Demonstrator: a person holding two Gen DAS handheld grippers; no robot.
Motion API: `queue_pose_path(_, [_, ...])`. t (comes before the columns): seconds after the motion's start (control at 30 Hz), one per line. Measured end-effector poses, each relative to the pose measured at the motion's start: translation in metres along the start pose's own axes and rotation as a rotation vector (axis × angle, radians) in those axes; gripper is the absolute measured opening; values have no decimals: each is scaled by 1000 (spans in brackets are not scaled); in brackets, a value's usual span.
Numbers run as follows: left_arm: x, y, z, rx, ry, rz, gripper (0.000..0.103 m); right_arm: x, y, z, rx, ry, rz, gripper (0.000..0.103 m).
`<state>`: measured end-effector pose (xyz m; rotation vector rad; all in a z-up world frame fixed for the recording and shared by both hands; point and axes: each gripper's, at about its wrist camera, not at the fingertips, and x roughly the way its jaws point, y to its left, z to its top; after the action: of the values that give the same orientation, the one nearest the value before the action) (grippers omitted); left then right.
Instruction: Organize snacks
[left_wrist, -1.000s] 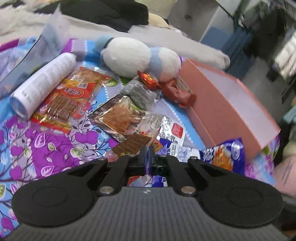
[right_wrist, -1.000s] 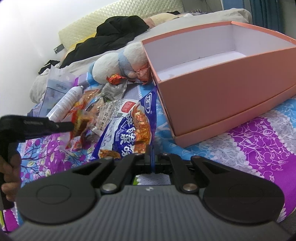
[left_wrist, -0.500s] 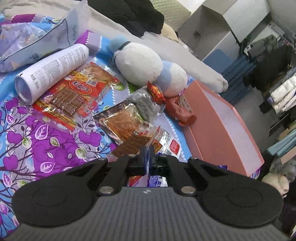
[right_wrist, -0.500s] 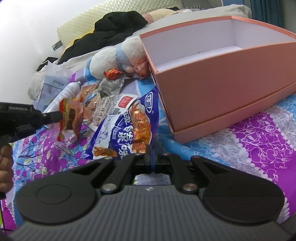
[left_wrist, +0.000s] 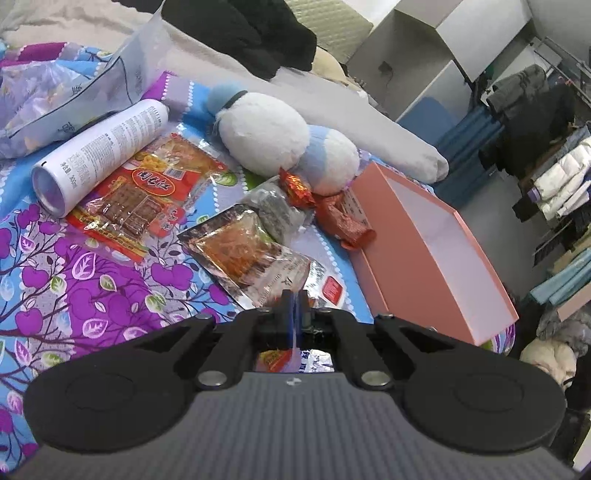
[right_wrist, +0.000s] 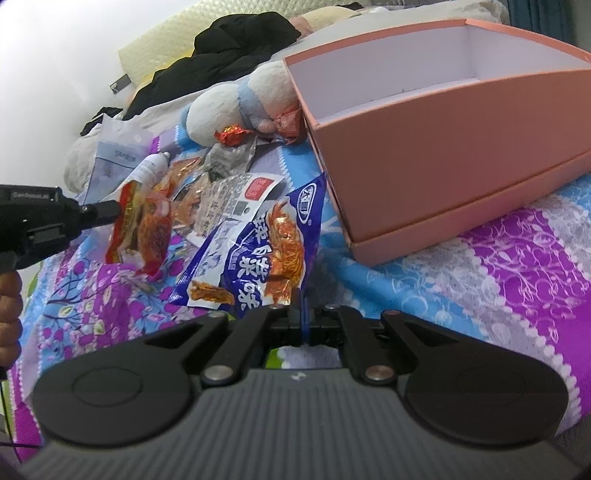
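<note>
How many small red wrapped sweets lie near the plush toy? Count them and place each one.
2. One sweet lies against the front of the plush toy. The other sweet lies between the toy and the pink box. More may be hidden under packets.

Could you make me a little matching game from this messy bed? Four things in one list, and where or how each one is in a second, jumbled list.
Things:
1. red snack packet
2. pink box
3. white can
4. blue snack bag

States:
a. lying on its side beside the red-labelled snack
b. lying flat on the bedspread just in front of the box
c. open on top, nothing visible inside
d. hanging from the left gripper

Pairs: 1-d, 2-c, 3-a, 4-b
</note>
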<state>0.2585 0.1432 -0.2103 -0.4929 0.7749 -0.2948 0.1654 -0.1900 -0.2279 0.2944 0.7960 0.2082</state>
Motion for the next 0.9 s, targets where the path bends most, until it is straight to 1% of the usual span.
queue_pose_path(0.17, [-17,-14,-13,18,11,-2,1,-16,-2,-9,5,24,7,3])
queue_pose_path(0.3, [-31,-24,-32,23,32,-4,1,-32,-3,-17,-10,46,3,3])
queue_pose_path(0.37, [-36,-29,-44,38,48,7,1,-41,-5,-22,-28,55,-10,7])
queue_pose_path(0.47, [-36,-34,-61,55,78,1,1,-47,-10,-28,-58,72,0,7])
queue_pose_path(0.5, [-35,-36,-67,63,91,-1,1,-49,-13,-29,-71,77,1,9])
queue_pose_path(0.57, [-33,-42,-76,76,118,-17,2,-53,-16,-29,-123,88,-17,17])
queue_pose_path(0.63, [-32,-46,-84,78,132,-33,2,-59,-21,-29,-165,92,-27,48])
queue_pose_path(0.67, [-31,-47,-87,77,146,-45,3,-63,-25,-30,-171,87,-26,52])
queue_pose_path(0.7, [-30,-48,-89,74,158,-56,9,-68,-28,-30,-178,84,-21,54])
queue_pose_path(0.73, [-30,-48,-91,68,169,-65,24,-71,-31,-29,-196,88,-19,53])
queue_pose_path(0.77, [-31,-48,-94,62,174,-71,35,-74,-32,-29,-220,92,-17,53])
queue_pose_path(0.8, [-32,-48,-95,62,172,-66,57,-75,-32,-28,-242,91,-15,53])
queue_pose_path(0.83, [-35,-49,-96,70,162,-61,65,-77,-32,-26,-269,88,-15,54])
queue_pose_path(0.87, [-37,-49,-96,77,152,-58,66,-76,-31,-23,-294,87,-12,54])
queue_pose_path(0.9, [-39,-47,-96,72,148,-55,66,-75,-30,-19,-325,89,-2,58])
